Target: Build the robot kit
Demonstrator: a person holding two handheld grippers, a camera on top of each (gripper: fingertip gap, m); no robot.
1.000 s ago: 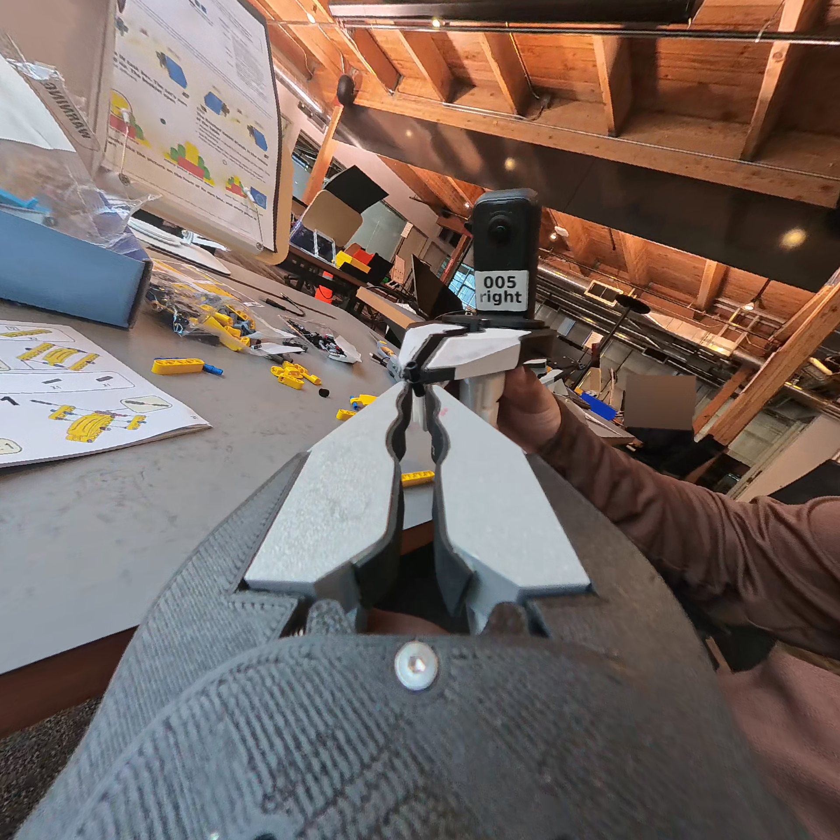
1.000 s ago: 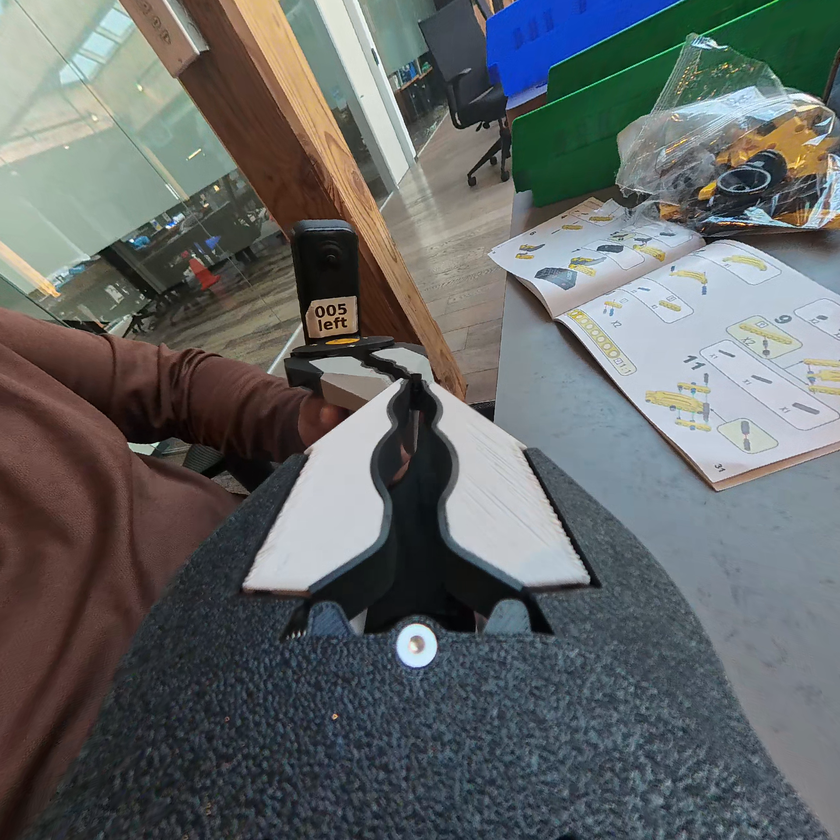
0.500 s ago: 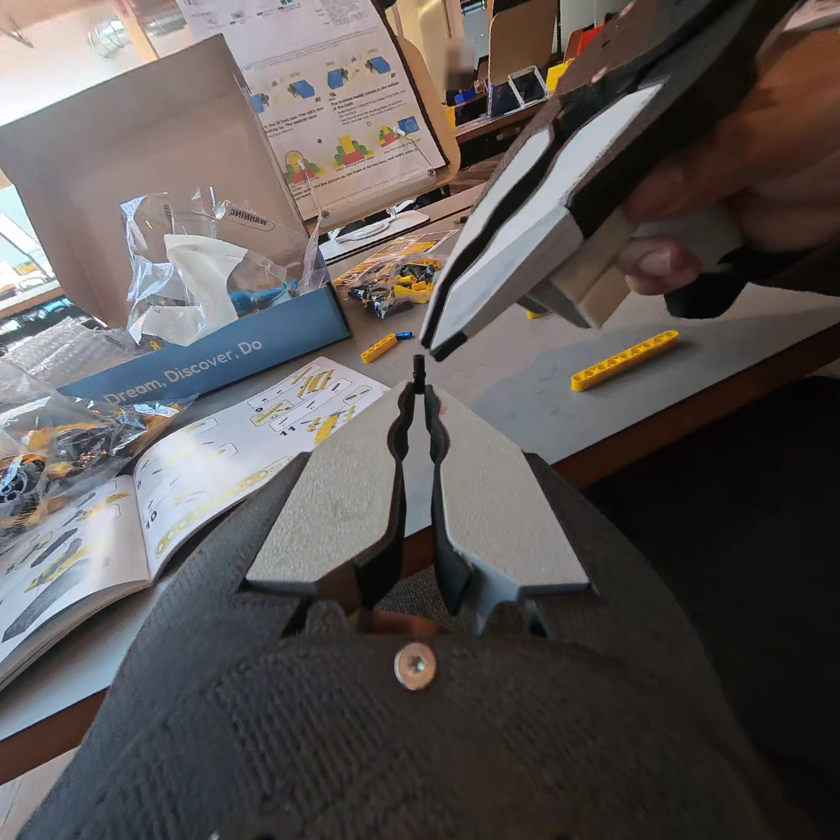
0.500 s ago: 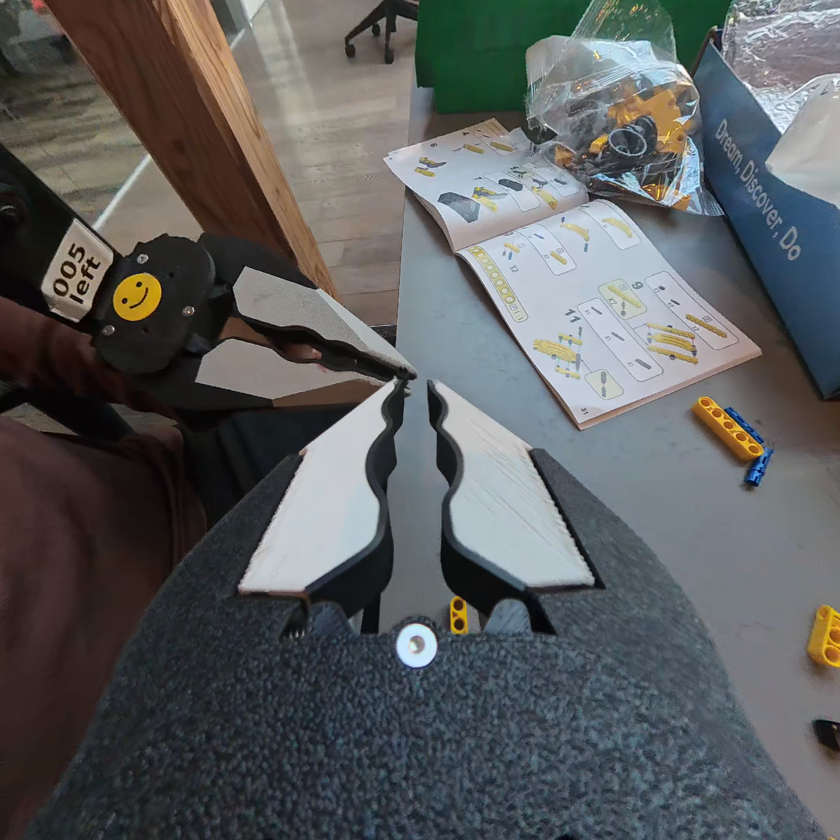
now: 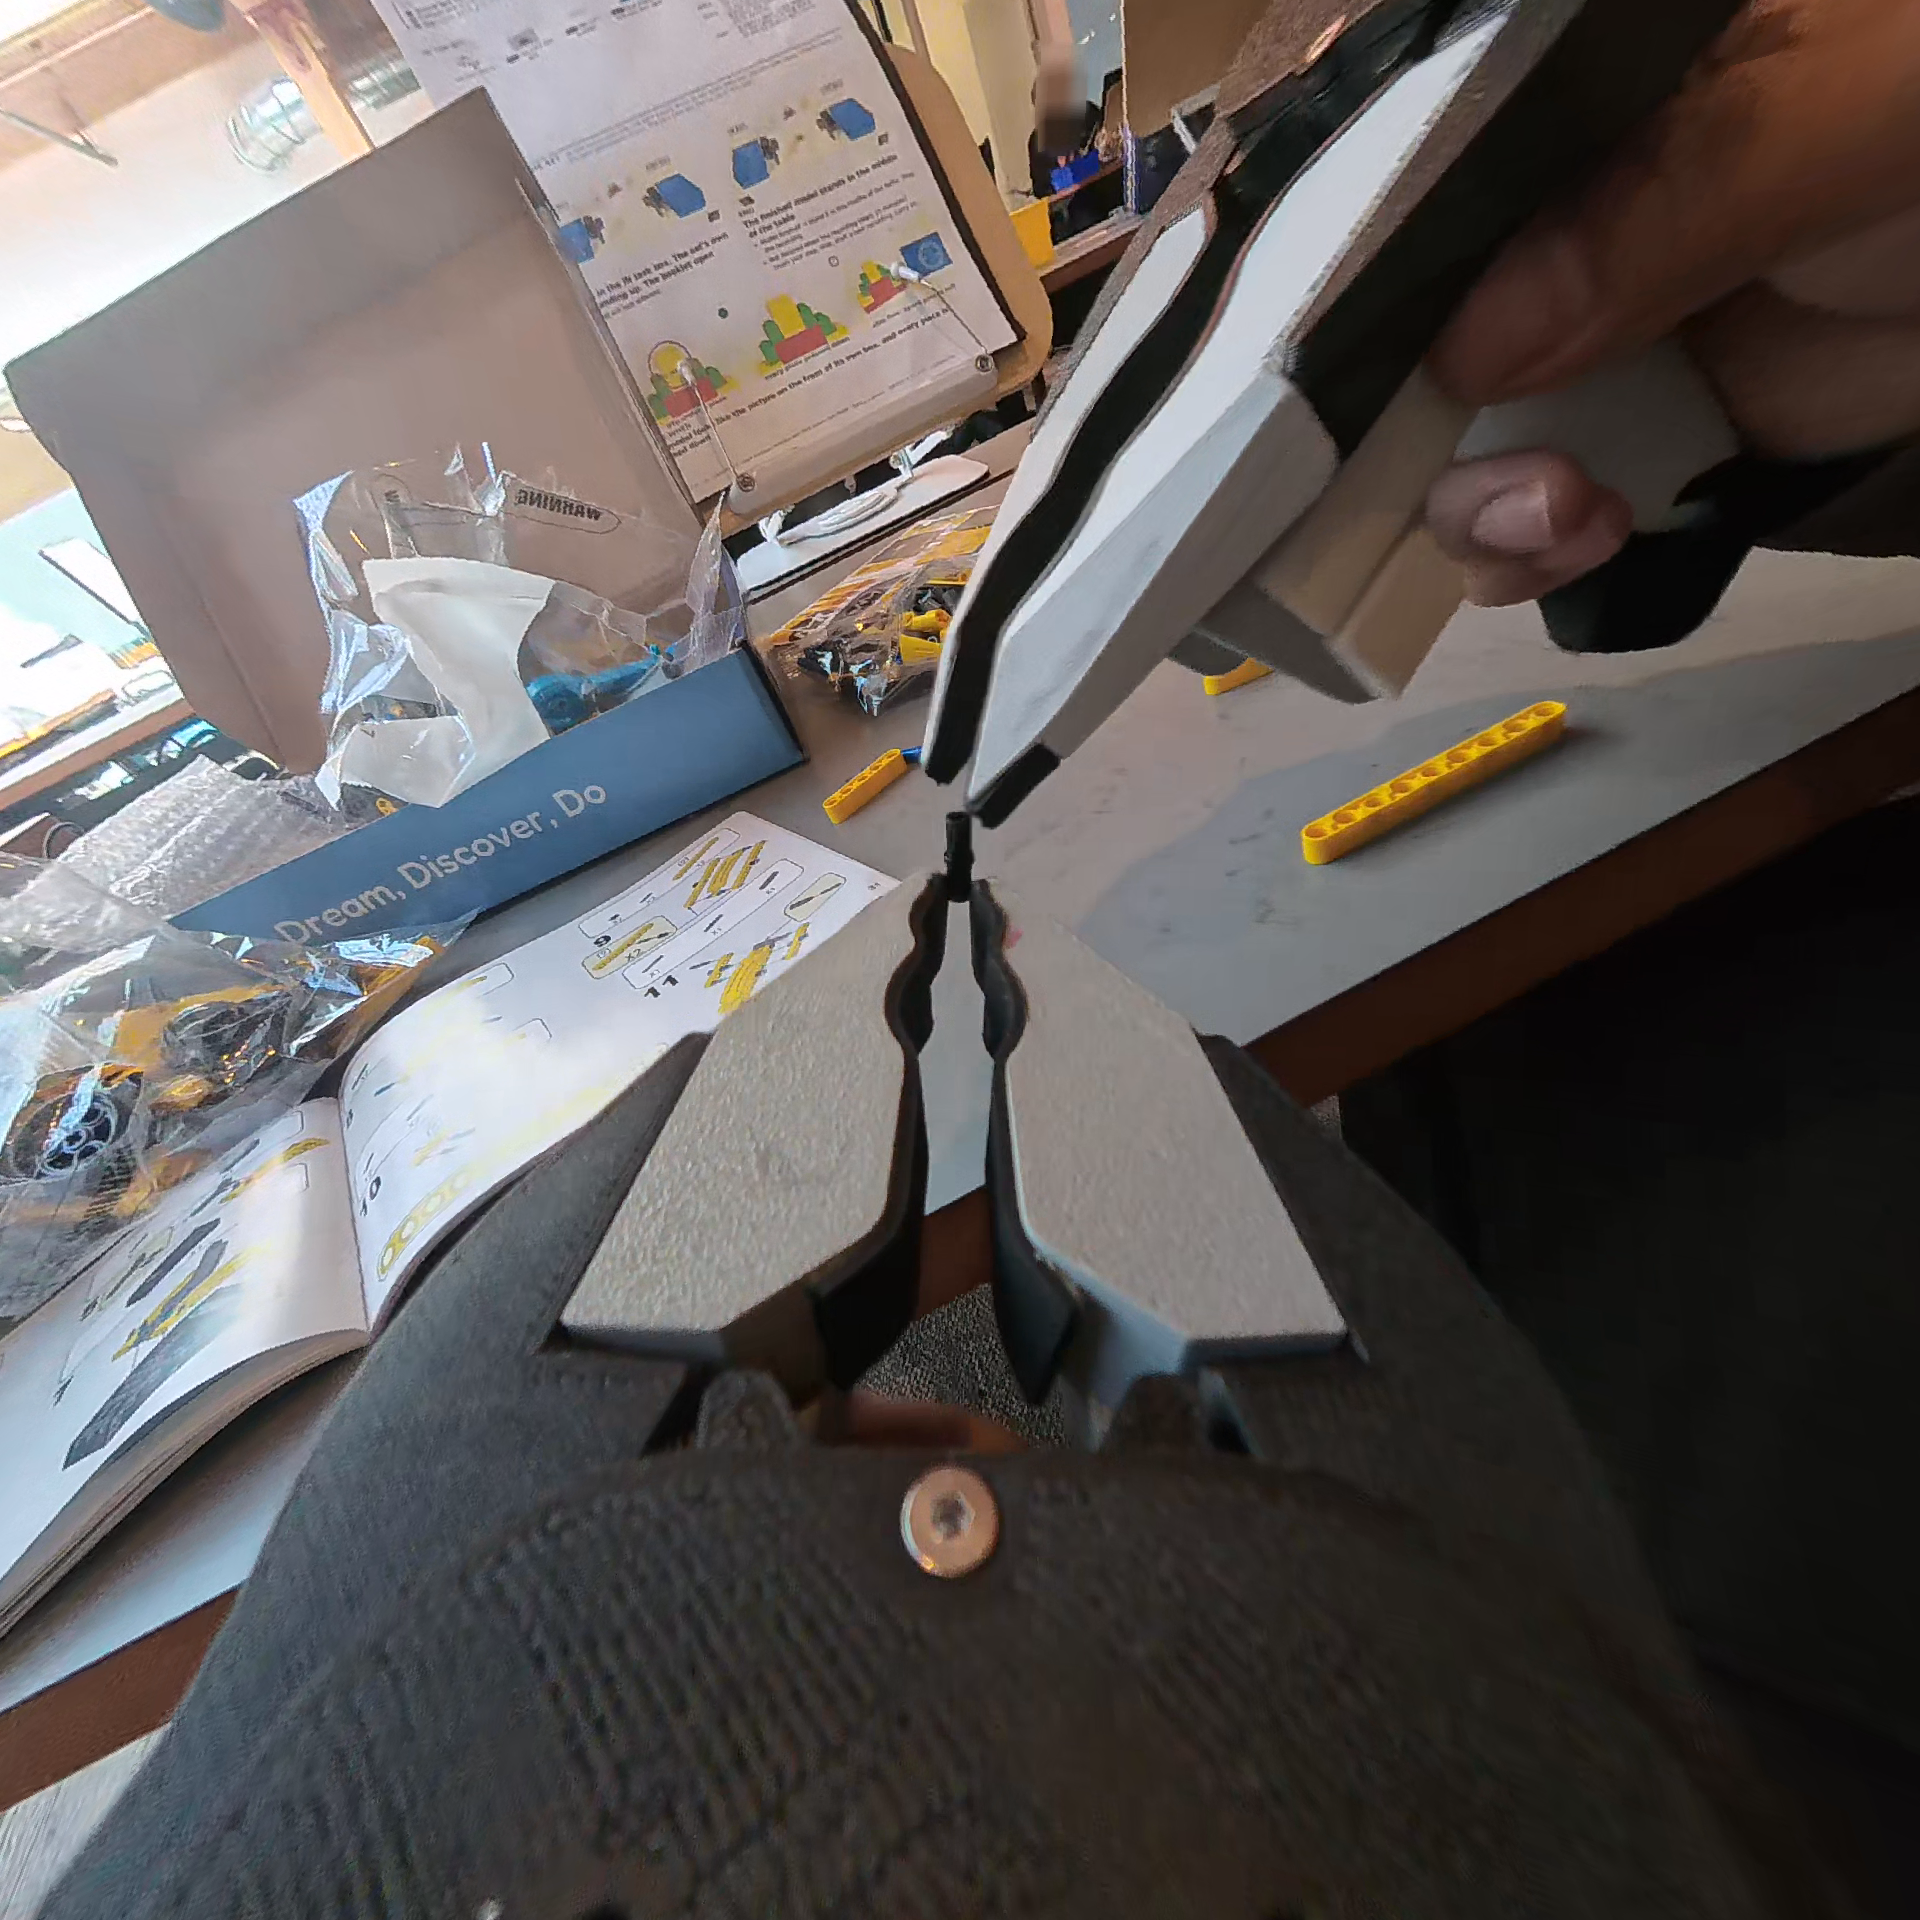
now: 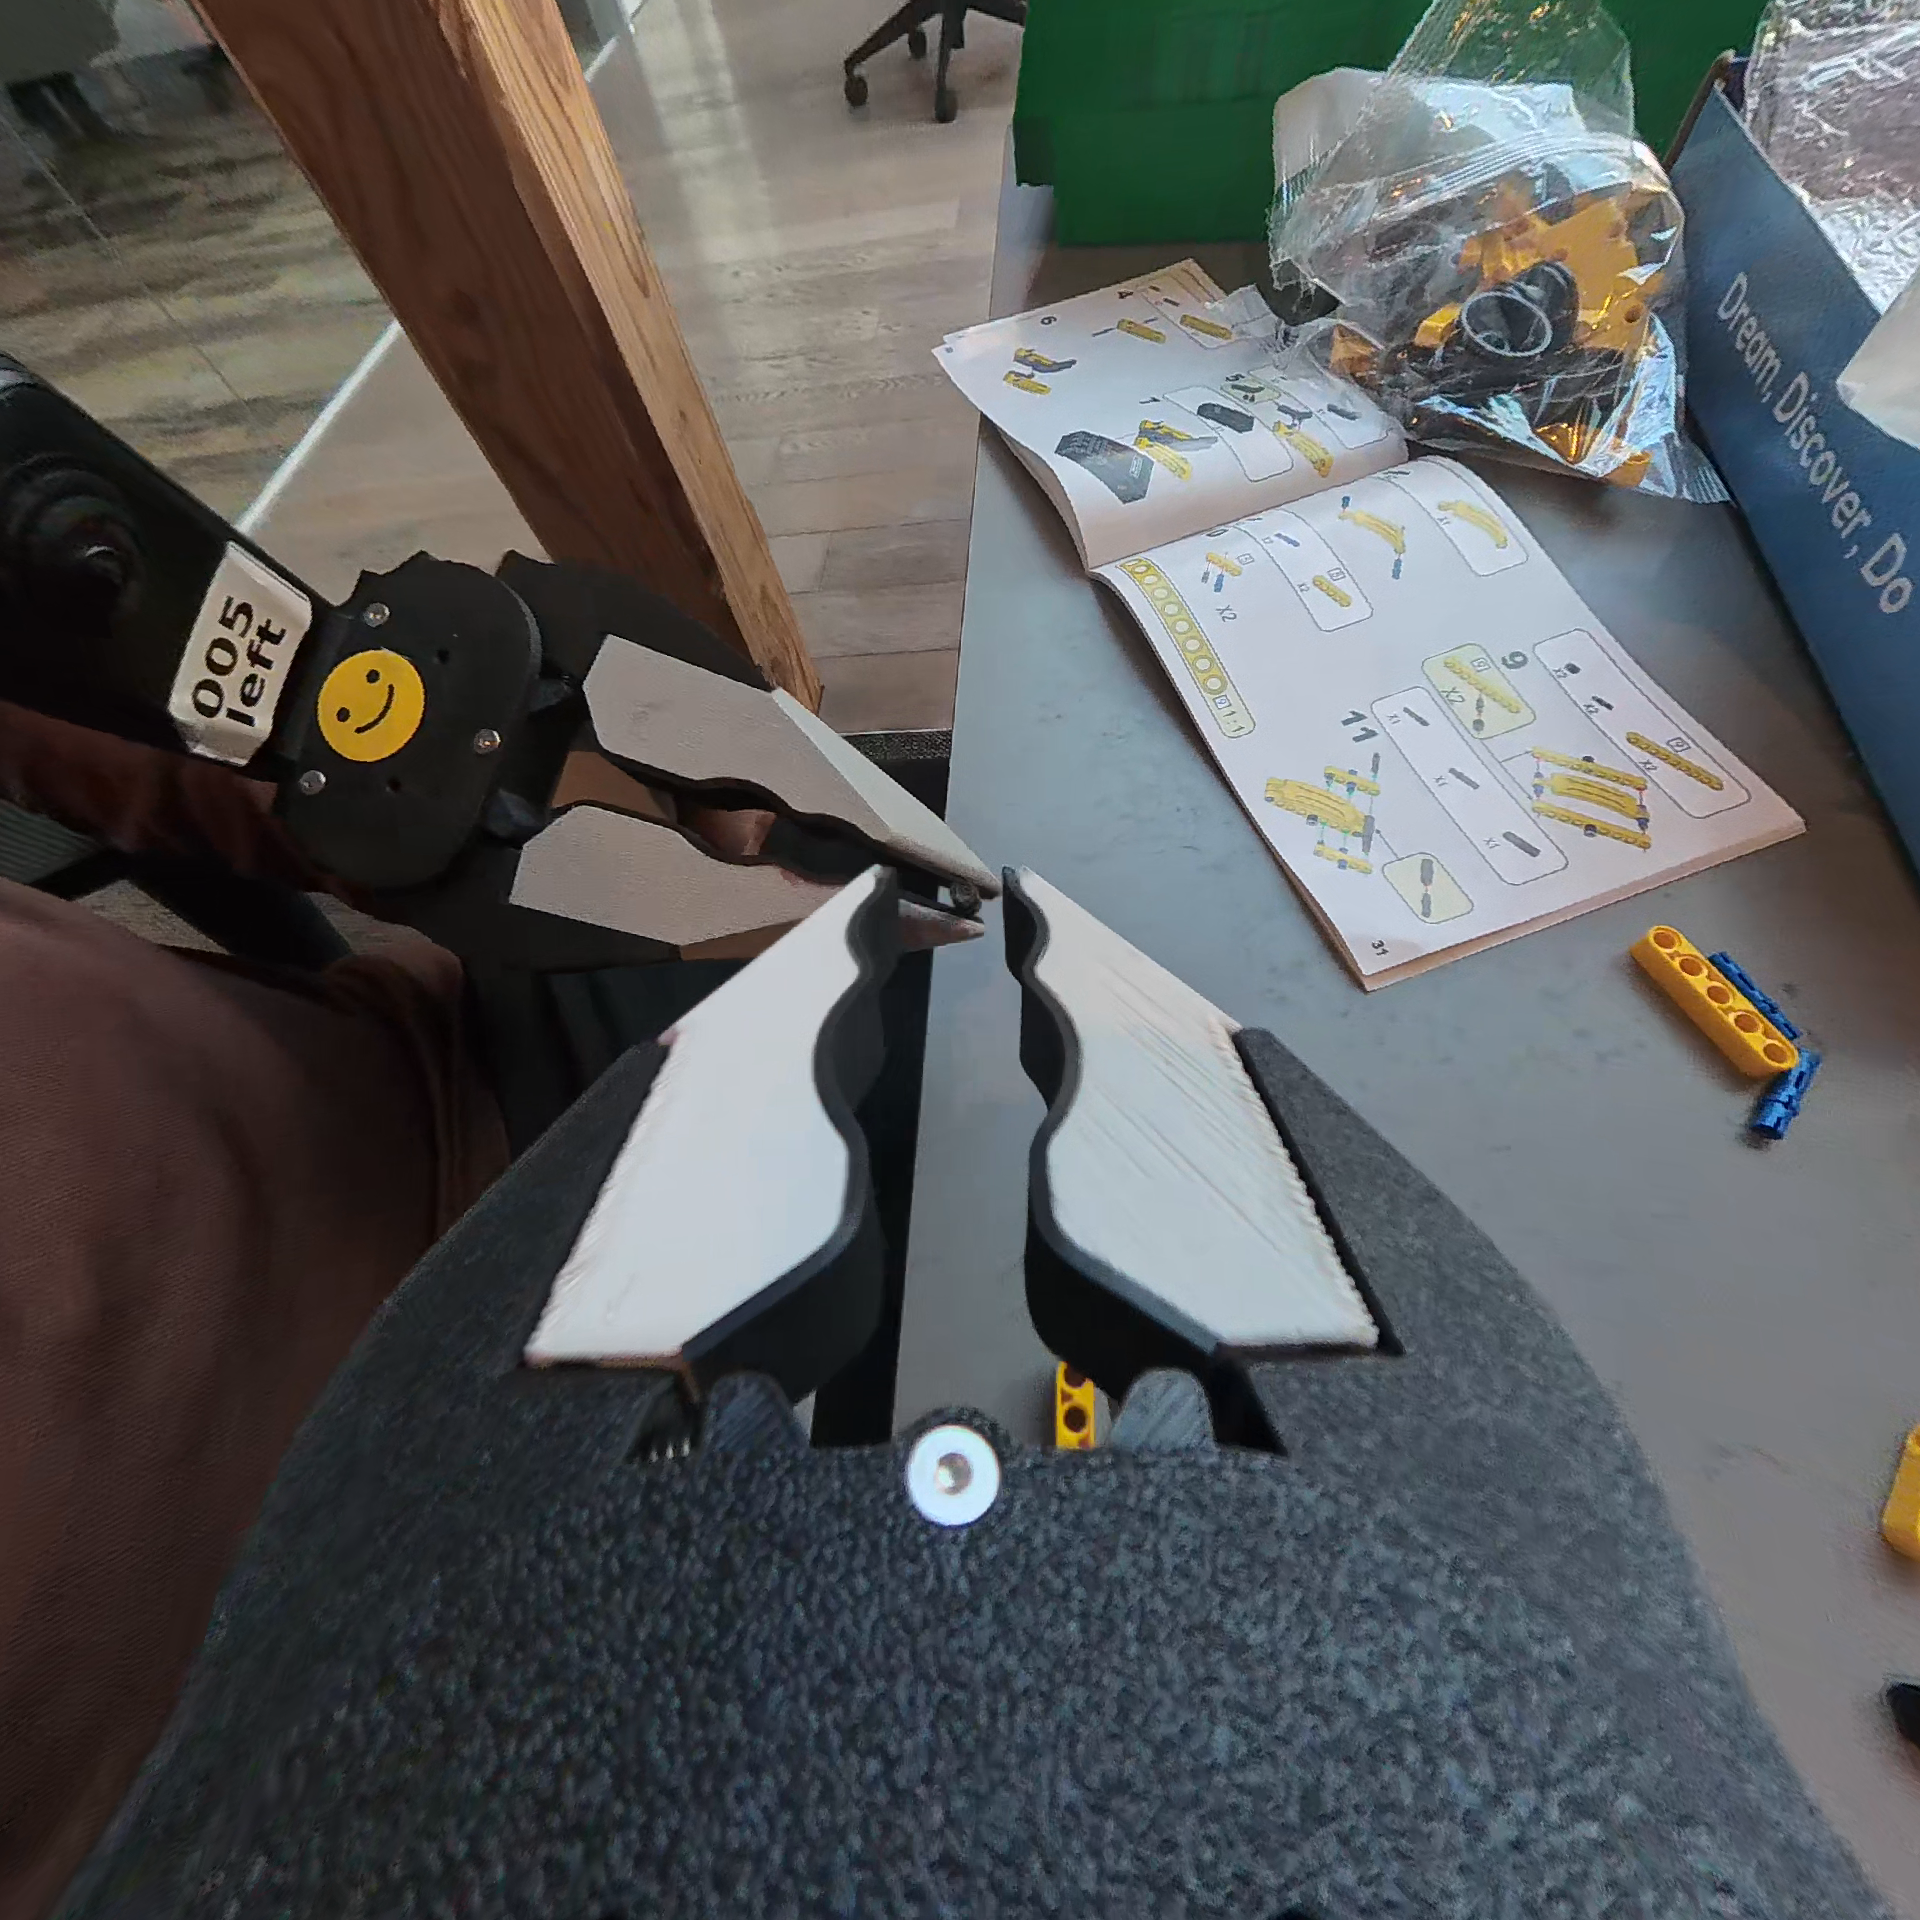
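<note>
The grey table [image 6: 1195, 1039] carried an open instruction booklet [image 6: 1403, 727], with a long yellow beam [image 5: 1434, 781] lying well off to the booklet's right. Off the table's near edge beside the booklet, the left gripper [image 5: 956, 896] was clenched on a small black pin [image 5: 956, 844]. The right gripper [image 6: 948, 891] stood parted, its tips just at the pin, perhaps touching.

Your left gripper [image 5: 957, 894] pinches a small black pin [image 5: 957, 844] over the table [image 5: 1195, 894] edge, and your right gripper [image 5: 961, 784] hangs just above it, near the open booklet [image 5: 499, 1049].
</note>
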